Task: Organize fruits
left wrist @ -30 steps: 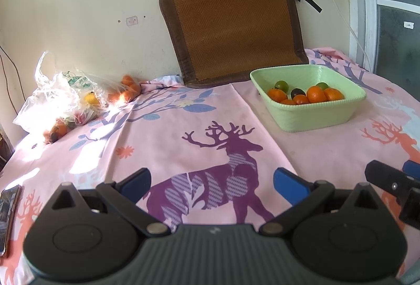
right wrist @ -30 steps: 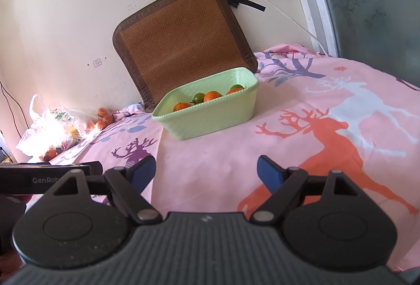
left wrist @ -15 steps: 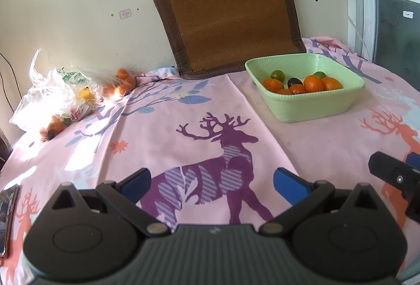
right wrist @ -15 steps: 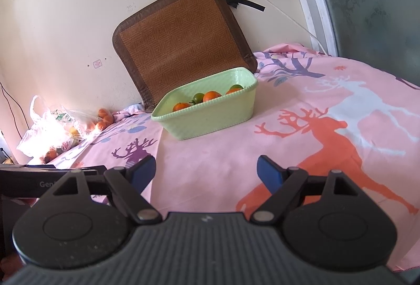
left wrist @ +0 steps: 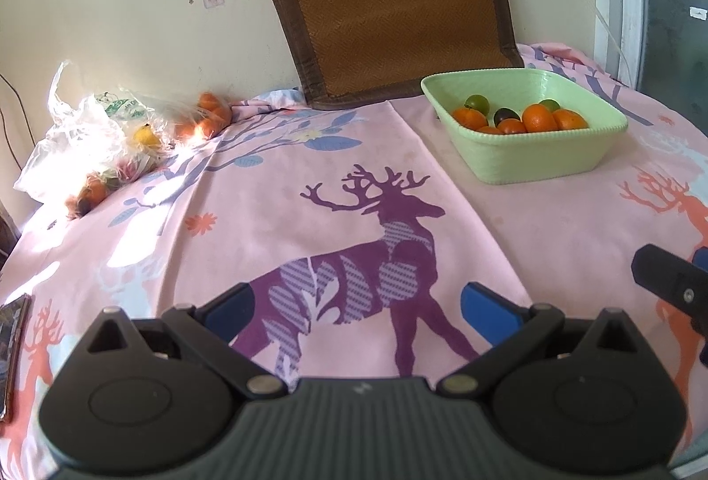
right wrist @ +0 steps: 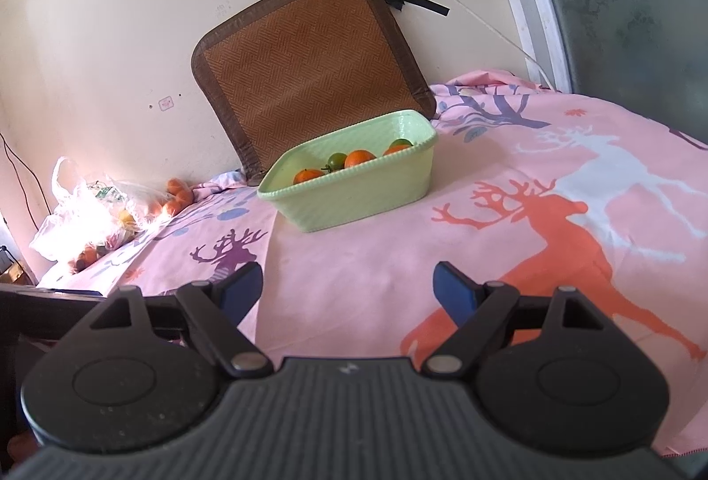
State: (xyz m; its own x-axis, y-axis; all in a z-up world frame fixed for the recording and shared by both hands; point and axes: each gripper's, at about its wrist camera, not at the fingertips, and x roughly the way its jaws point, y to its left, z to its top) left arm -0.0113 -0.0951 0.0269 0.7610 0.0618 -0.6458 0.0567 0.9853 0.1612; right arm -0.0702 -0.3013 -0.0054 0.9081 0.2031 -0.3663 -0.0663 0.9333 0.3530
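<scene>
A pale green basket (left wrist: 544, 159) (right wrist: 354, 201) stands on the pink deer-print cloth, far right in the left wrist view. It holds several orange fruits (left wrist: 537, 117) (right wrist: 359, 158), two green ones and a dark one. A clear plastic bag of fruit (left wrist: 110, 130) (right wrist: 93, 219) lies at the far left by the wall, with loose orange fruits (left wrist: 208, 113) (right wrist: 177, 194) beside it. My left gripper (left wrist: 356, 309) is open over the purple deer print, holding nothing. My right gripper (right wrist: 347, 287) is open too, empty, well short of the basket.
A brown woven mat (left wrist: 394, 2) (right wrist: 305, 68) leans on the wall behind the basket. A phone (left wrist: 13, 347) lies at the cloth's left edge. Part of the right gripper (left wrist: 672, 285) shows at the right edge. A cable (right wrist: 464, 6) hangs from a power strip.
The left wrist view has pulled back and lifted a little, so the basket and bag sit farther off. The right gripper has barely moved. Both stay open.
</scene>
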